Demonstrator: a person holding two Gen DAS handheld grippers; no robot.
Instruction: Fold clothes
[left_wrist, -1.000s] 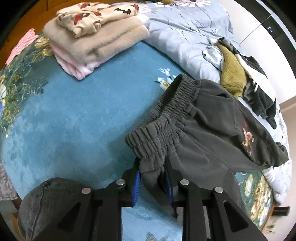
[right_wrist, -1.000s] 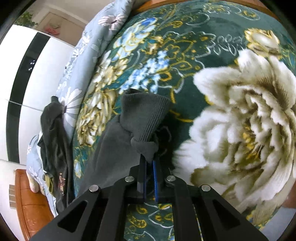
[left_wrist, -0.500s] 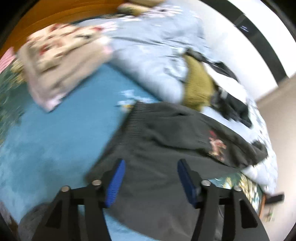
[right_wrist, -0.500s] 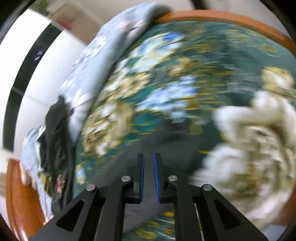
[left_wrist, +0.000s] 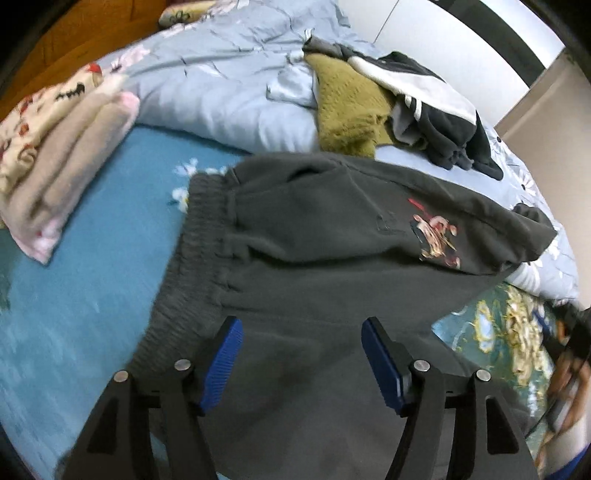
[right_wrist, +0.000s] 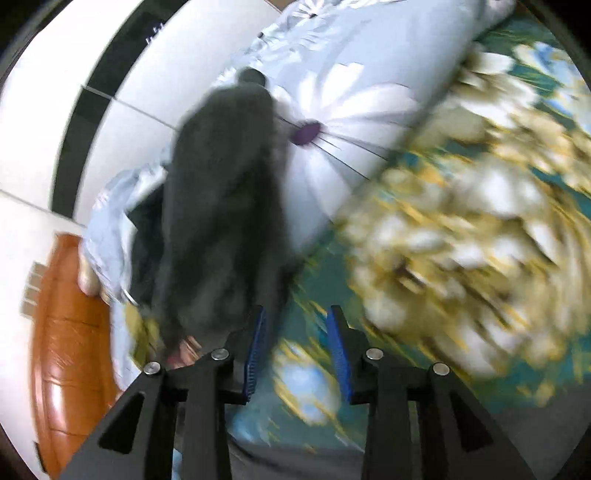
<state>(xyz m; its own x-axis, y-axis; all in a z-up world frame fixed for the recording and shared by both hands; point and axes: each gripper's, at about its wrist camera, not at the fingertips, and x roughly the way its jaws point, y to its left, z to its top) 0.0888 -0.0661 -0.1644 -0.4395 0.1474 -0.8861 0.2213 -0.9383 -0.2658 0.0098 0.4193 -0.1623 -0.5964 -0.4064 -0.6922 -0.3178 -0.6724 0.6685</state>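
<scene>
Grey fleece trousers (left_wrist: 332, 266) are laid across the bed, the elastic waistband (left_wrist: 199, 251) toward 9 o'clock in the left wrist view and the legs running off toward 3 o'clock, where part of the cloth rides up on the pale blue quilt (left_wrist: 221, 85). A small red and gold print (left_wrist: 436, 240) is seen on the upper leg. The left tongs (left_wrist: 301, 362) are held above the seat of the trousers with the jaws opening and nothing pinched between the blue pads. In the right wrist view, which is heavily blurred, the right tongs (right_wrist: 297, 347) are also opening with no cloth between the pads; the far end of the trousers (right_wrist: 221, 206) lies at 11 o'clock from them, over the floral blanket (right_wrist: 461, 240) and the quilt edge.

The step in hand is judged to be a release after the trousers were laid out, with a fold not yet made. For the next move, a fresh grip is called for: the waistband by 1 pair of tongs and a leg end by the other, so that the legs can be brought over. A finished stack of 3 folded garments (left_wrist: 62, 147) lies at 10 o'clock, and unfolded clothes (left_wrist: 399, 110) are heaped at 1 o'clock.
</scene>
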